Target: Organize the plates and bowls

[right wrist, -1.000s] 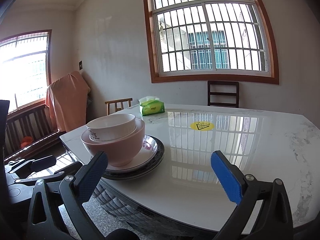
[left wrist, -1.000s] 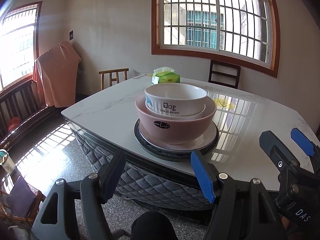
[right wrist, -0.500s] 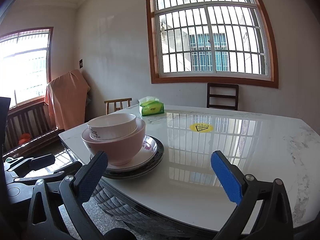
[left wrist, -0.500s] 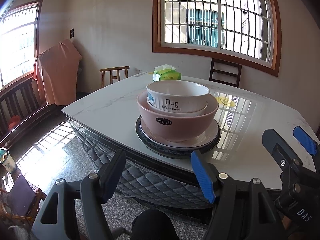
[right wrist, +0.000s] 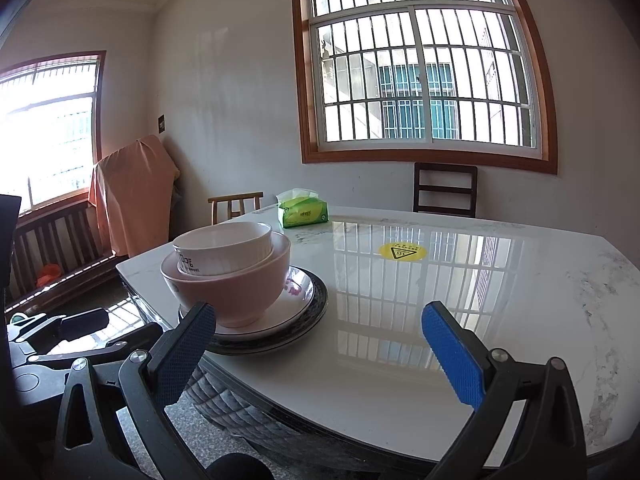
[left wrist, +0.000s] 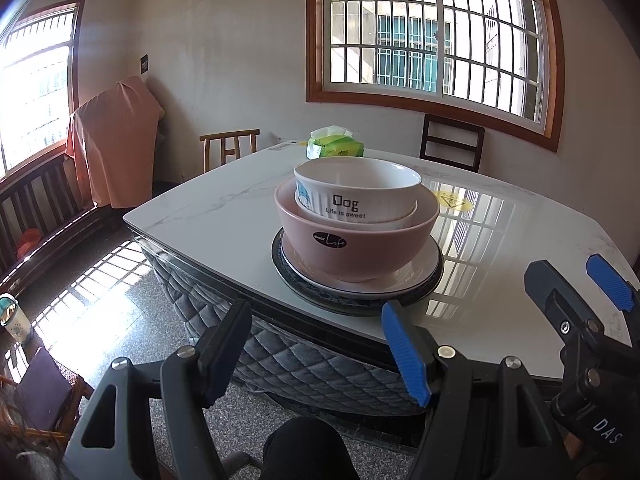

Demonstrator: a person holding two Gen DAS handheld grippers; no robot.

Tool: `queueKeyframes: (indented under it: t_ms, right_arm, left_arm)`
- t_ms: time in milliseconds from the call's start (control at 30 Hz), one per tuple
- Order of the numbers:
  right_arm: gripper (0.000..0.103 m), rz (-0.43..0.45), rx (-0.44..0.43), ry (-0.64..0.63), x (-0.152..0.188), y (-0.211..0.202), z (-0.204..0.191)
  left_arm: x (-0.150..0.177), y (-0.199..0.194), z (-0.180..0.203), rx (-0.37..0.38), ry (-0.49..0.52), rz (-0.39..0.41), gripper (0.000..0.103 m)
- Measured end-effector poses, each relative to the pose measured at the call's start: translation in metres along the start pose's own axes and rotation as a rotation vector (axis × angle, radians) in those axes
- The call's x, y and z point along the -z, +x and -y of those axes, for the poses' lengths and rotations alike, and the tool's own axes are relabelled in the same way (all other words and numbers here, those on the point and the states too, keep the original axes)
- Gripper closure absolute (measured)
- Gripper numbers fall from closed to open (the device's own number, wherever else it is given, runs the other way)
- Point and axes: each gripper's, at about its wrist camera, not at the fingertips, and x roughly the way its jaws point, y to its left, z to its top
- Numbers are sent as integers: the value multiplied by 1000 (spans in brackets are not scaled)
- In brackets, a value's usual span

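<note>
White bowl sat nested in pink bowl, on white plate over dark plate, all stacked near bench corner. Left hand-held gripper was wide open, empty, short of the stack, off the bench edge. Right hand-held gripper showed at frame right, apart from stack. Compared with a second ago, nothing shifted except the stack sitting slightly nearer; no contact made.

Right view: same stack, white bowl, pink bowl, plates, left of centre. Right hand-held gripper was open, holding nothing, over bare bench. Tissue pack sat far back. Stack looked already nested; judged task either done or sorting not begun.
</note>
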Motion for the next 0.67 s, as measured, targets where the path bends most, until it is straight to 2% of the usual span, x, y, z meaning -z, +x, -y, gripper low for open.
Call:
queueKeyframes:
  t_ms: [133,333,433,567,667]
  right_arm:
    - [1,-6,0,1,0,1,1]
    - [1,-41,28,52,-3,7,28]
    - [1,-66,99,53,-6,12,59]
    - [1,-166,218,79,-7,30,124]
    - [1,-291,329,95,-4,51,180]
  left_arm:
    - [-4,1,1,-1,13,0,32]
    - [-12,-9,4,-27,37,82,31]
    - [-15,-10,6,-19,38,75,27]
    - [-17,-7,7,-1,32,38,25]
    - [-16,-4,10,-8,38,16,25]
